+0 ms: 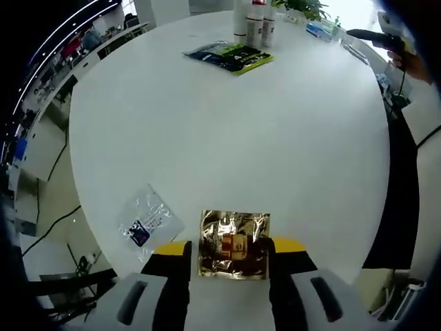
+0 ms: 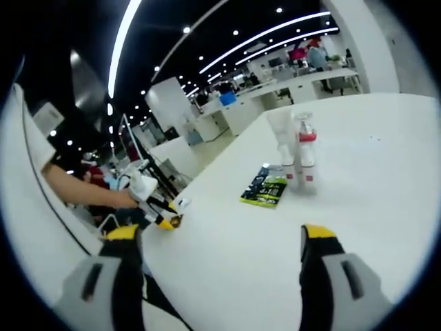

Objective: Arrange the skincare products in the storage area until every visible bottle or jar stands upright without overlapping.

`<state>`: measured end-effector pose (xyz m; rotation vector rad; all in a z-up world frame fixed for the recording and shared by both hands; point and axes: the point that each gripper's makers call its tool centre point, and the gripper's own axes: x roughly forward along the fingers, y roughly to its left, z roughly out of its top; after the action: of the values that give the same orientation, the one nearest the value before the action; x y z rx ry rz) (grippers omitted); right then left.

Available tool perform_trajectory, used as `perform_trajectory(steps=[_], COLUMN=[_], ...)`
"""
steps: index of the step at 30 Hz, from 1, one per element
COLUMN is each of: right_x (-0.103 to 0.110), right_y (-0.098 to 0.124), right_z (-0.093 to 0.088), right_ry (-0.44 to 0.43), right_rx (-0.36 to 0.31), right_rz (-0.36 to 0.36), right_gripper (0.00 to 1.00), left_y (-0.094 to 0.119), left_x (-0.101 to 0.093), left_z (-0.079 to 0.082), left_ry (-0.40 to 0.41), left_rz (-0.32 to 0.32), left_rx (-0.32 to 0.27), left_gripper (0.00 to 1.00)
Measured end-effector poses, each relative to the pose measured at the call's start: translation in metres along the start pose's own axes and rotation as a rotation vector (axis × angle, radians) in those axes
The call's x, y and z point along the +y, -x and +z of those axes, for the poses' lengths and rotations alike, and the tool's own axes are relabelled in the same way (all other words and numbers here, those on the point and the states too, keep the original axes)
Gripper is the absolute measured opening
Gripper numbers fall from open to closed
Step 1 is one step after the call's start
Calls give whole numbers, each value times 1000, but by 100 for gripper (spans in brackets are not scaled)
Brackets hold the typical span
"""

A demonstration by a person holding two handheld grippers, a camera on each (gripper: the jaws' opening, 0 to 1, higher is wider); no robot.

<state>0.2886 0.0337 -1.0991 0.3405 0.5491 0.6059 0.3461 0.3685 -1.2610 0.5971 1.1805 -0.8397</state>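
A gold foil sachet (image 1: 234,238) sits between the yellow-tipped jaws of my left gripper (image 1: 231,248), which is shut on it just above the near edge of the round white table (image 1: 227,138). At the far side stand white bottles (image 1: 255,21), upright and close together, one with a red cap (image 2: 305,136). A green and black packet (image 1: 231,57) lies flat in front of them. My right gripper (image 2: 220,238) is open, its jaws wide apart over the table, with the bottles (image 2: 296,155) and the packet (image 2: 265,186) ahead of it.
A clear plastic packet with a blue label (image 1: 147,222) lies near the table edge, left of my left gripper. Blue items (image 1: 320,29) and a plant (image 1: 303,7) sit at the far rim. Desks and people fill the room behind.
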Motion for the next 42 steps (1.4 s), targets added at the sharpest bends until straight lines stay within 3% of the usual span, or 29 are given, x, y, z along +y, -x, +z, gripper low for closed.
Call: perform_trajectory(steps=[20,35,42], right_x=[-1,-3,-3], right_y=[3,8,9], right_z=[-11,-15,-17], right_ry=[-30,-38,-42], right_rx=[1,9,10], right_rz=[-28,-32,-32], right_gripper=[90,89,89], left_y=[-1,-2,-1], left_x=[2,-5,-11], left_z=[4,8,19], left_ry=[87,103,96], left_rz=[24,20,13], left_rx=[-84,-82,-102], left_gripper=[39,37,37])
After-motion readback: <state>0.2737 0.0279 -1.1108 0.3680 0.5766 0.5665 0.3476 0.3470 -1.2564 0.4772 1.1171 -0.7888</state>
